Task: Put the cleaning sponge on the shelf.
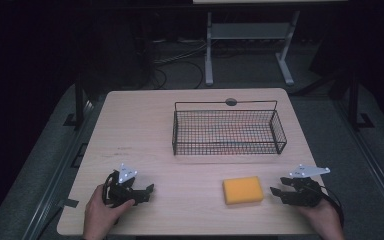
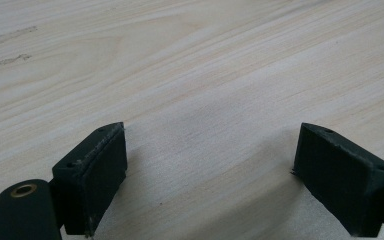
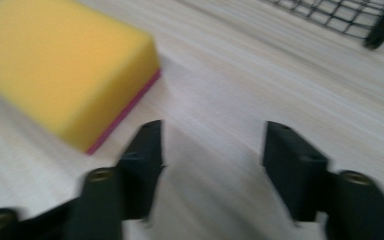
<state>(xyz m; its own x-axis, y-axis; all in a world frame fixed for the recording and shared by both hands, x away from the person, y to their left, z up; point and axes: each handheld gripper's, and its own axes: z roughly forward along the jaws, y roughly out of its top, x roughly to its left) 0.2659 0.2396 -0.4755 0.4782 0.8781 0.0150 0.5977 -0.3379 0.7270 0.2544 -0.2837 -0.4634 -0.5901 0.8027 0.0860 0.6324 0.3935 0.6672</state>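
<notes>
A yellow sponge (image 1: 243, 190) with a pink underside lies flat on the wooden table (image 1: 145, 130), in front of a black wire basket (image 1: 228, 131). My right gripper (image 1: 276, 191) rests just right of the sponge, jaws apart with nothing between them; in the right gripper view the sponge (image 3: 65, 65) sits ahead and left of my right gripper (image 3: 212, 142). My left gripper (image 1: 149, 192) lies near the table's front left, open and holding nothing, and my left gripper (image 2: 210, 150) frames bare wood in its own view.
The basket's corner (image 3: 380, 22) shows at the upper right of the right gripper view. Beyond the table's far edge stand a white metal frame (image 1: 247, 40) and loose cables on a dark floor. A hand holds each gripper at the near edge.
</notes>
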